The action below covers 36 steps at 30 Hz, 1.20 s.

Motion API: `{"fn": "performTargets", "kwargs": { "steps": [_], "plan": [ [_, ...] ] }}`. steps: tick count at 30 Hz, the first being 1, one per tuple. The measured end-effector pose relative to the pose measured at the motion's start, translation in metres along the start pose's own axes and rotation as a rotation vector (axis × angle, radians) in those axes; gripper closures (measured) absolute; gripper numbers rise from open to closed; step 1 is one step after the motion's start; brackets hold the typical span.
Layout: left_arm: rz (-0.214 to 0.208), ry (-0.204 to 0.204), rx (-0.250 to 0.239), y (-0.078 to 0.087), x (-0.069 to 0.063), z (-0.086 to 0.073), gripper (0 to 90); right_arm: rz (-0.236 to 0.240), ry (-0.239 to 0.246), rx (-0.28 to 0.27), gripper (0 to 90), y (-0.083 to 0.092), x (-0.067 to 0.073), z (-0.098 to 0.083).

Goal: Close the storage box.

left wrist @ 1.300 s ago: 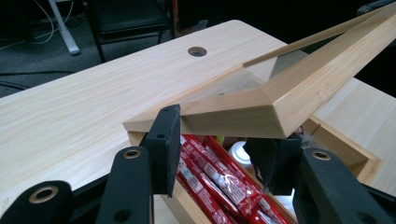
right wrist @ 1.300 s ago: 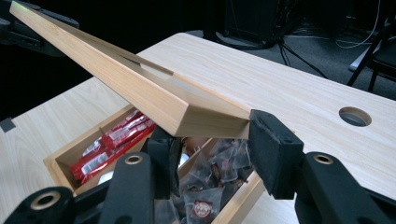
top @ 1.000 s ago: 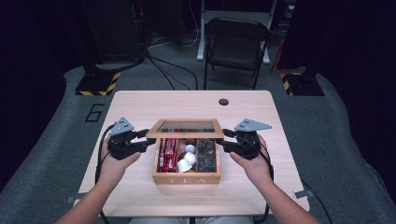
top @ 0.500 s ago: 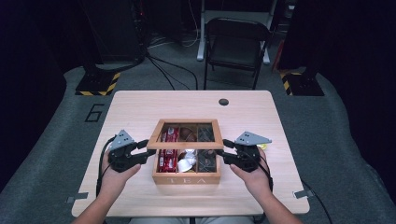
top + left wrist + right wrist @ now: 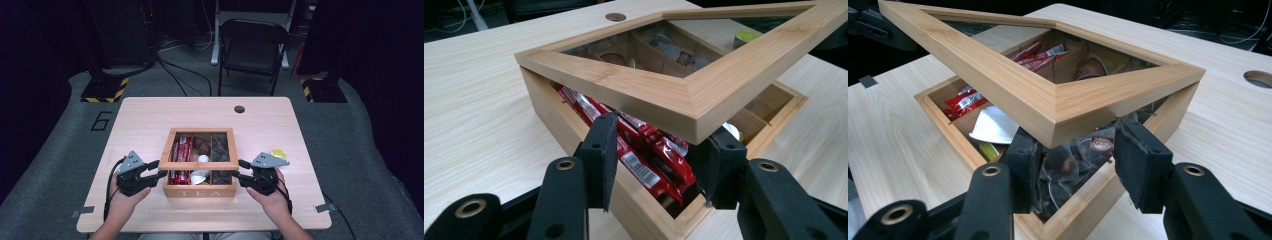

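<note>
We see a wooden tea box (image 5: pixel 200 190) standing near the front middle of the table (image 5: pixel 150 120), with its glass-window lid (image 5: pixel 200 164) partly raised and tilted over the box. The left gripper (image 5: pixel 159 174) is at the front left corner of the lid, and the right gripper (image 5: pixel 241 176) at the front right corner.

In the left gripper view the two jaws stand at a narrow gap on either side of the lid corner (image 5: pixel 694 112); the corner itself covers the place where pads and wood meet, so we cannot tell if they press it. The same in the right gripper view, where the lid corner (image 5: pixel 1048 117) hides the contact.

Inside, red packets (image 5: pixel 649 150) lie in the left compartment, partly under the lid frame. A white cup (image 5: pixel 993 125) is in the middle one, and dark sachets (image 5: pixel 1073 160) in the right one are hard to make out. A yellow thing (image 5: pixel 278 153) behind the right gripper is half hidden.
</note>
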<state>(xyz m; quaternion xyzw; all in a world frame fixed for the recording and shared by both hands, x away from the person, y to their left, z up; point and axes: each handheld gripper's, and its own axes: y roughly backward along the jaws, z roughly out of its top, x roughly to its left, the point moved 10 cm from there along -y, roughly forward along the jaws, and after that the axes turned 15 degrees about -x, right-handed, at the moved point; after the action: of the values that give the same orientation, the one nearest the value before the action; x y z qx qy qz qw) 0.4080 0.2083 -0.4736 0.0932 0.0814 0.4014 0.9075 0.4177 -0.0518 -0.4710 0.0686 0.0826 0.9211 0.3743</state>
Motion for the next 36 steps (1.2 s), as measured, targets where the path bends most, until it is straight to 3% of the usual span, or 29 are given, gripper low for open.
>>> {"fn": "performTargets", "kwargs": {
  "steps": [20,31,36],
  "plan": [
    [-0.01,0.013,0.019,0.002,-0.006,-0.031,55.3,0.011,-0.001,0.033,52.5,0.003,0.009,-0.03],
    [-0.032,0.01,0.098,0.004,-0.012,-0.051,55.3,0.042,-0.021,0.109,51.4,0.003,0.017,-0.05],
    [-0.032,-0.004,0.103,0.004,-0.015,-0.053,55.2,0.035,-0.037,0.131,49.8,0.003,0.018,-0.054]
  ]
}}
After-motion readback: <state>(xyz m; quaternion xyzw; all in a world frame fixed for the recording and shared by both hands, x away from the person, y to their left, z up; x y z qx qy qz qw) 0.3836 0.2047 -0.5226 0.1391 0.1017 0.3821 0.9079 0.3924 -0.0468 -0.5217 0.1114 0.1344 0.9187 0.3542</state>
